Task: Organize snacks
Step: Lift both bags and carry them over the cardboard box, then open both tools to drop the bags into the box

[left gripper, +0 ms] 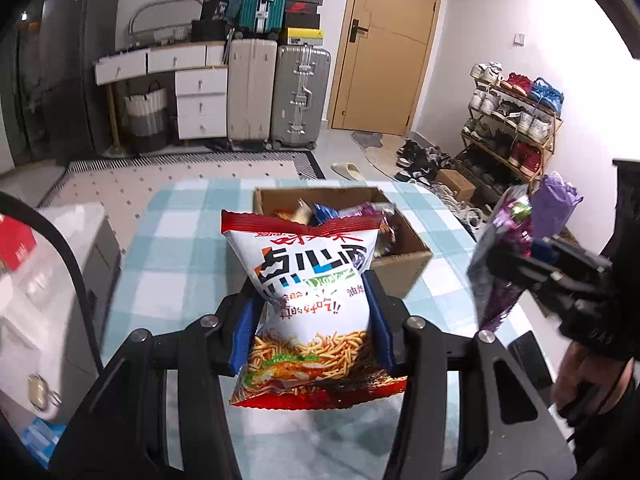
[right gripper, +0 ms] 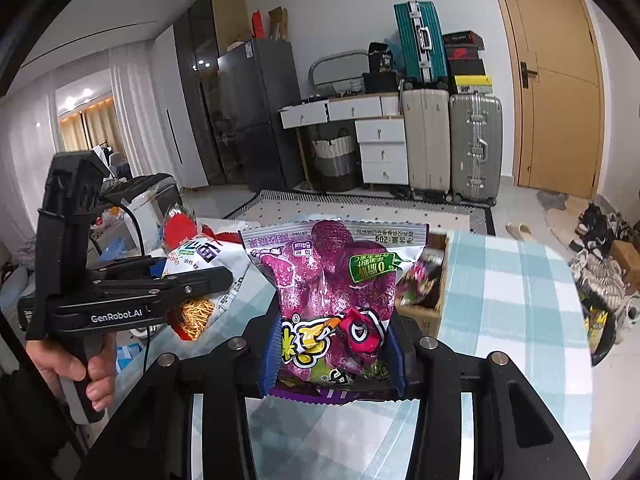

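Clamped tight, the left gripper has its blue pads squeezing the sides of a puffy white-and-red foil noodle-snack bag, held up above the blue-and-white checked tablecloth. Over on the other side, the right gripper is pinched just as firmly on a glossy purple crinkle-edged snack packet (printed upside down from this side). Beyond both, the open brown cardboard box sits on the cloth with more shiny wrappers heaped inside.
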